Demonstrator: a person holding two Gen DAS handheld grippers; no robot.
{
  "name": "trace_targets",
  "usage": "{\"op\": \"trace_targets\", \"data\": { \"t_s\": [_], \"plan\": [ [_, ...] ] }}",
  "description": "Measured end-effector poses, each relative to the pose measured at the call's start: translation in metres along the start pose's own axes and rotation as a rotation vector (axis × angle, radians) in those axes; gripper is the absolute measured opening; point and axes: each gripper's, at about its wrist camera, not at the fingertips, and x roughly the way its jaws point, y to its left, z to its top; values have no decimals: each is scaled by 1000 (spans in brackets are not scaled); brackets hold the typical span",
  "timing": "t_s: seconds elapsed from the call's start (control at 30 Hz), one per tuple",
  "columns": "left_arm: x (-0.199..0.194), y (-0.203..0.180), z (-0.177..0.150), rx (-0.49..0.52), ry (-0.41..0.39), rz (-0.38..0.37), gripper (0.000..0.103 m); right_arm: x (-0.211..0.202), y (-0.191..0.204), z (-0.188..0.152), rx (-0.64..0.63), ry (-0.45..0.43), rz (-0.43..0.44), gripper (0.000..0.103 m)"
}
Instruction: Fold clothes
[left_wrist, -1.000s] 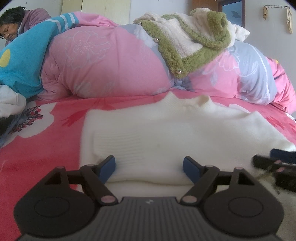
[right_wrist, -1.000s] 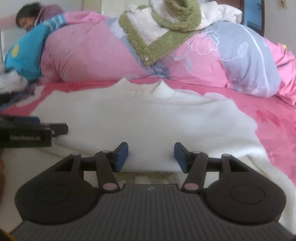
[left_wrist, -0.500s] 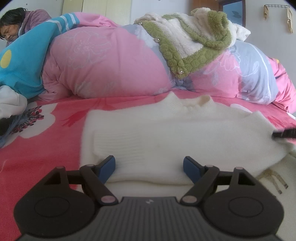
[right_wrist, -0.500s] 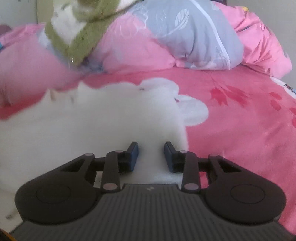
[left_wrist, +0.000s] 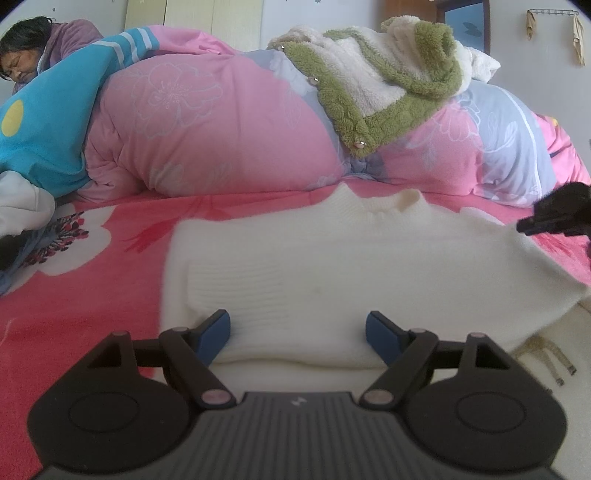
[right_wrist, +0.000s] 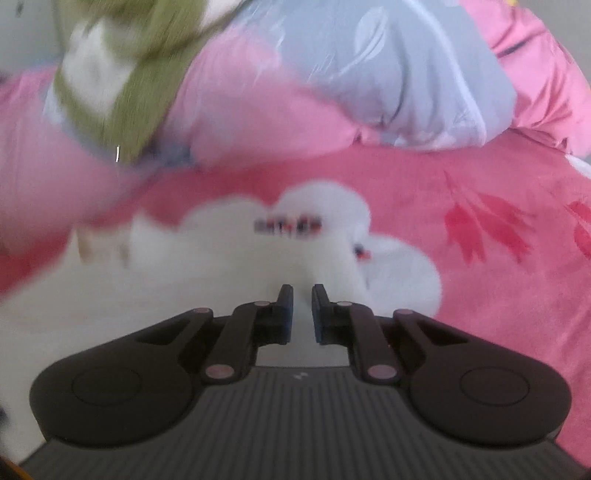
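Sweater (left_wrist: 332, 273), cream knit, is lying flat on the bed (left_wrist: 92, 295), looking soft, light, floppy; best taken at edges. Right gripper (right_wrist: 302, 310) jaws have just been closing, pinching the sweater's right edge; left gripper (left_wrist: 297, 332) jaws are standing wide over its hem, holding nothing.

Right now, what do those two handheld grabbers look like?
Both match: the left gripper and right gripper have a ribbed dark grey body, two round black discs, black linked arms with pale pink pins, and blue pads on the fingers.

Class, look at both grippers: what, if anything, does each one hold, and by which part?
The right gripper pinches the white sweater at its right edge; the left gripper holds nothing.
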Motion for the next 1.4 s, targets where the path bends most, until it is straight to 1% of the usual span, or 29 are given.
{"op": "trace_targets", "data": {
  "t_s": [0.03, 0.17, 0.2, 0.27, 0.3, 0.37, 0.4, 0.5, 0.6, 0.67, 0.73, 0.8, 0.87, 1.17, 1.4],
  "plan": [
    [0, 0, 0, 1, 0, 0, 82, 5, -2, 6, 15, -9, -5, 10],
    [0, 0, -1, 1, -2, -1, 82, 41, -8, 7, 39, 54, -8, 8],
    [0, 0, -1, 0, -2, -1, 82, 42, -9, 9, 57, 63, -8, 8],
    [-1, 1, -1, 0, -3, -2, 82, 29, -14, 13, 102, 50, -18, 8],
    [-1, 1, -1, 0, -3, -3, 82, 22, -17, 14, 125, 42, -24, 10],
    [-1, 1, -1, 0, -2, -3, 82, -1, -16, 11, 116, 18, -37, 11],
    [0, 1, -1, 1, -2, -3, 82, -14, -13, 7, 93, 6, -27, 11],
    [0, 1, -1, 1, -1, -3, 82, -51, -1, -14, 45, 6, 53, 11],
    [-1, 1, -1, 3, -1, -1, 82, -79, 25, -48, -33, 19, 135, 11],
    [-1, 1, -1, 4, 0, 0, 82, -87, 44, -71, -94, 38, 166, 11],
    [-1, 0, -1, 6, 0, 2, 82, -86, 61, -99, -203, 12, 129, 11],
    [-1, 0, 0, 8, 0, 3, 82, -83, 72, -119, -294, -57, 83, 12],
    [-1, 0, 0, 7, 1, 3, 82, -84, 80, -122, -336, -73, 49, 12],
    [-1, -1, 0, 10, 0, 7, 82, -83, 81, -125, -348, -103, 36, 12],
    [0, -2, -1, 12, -2, 9, 83, -83, 77, -125, -326, -107, 52, 12]
  ]
}}
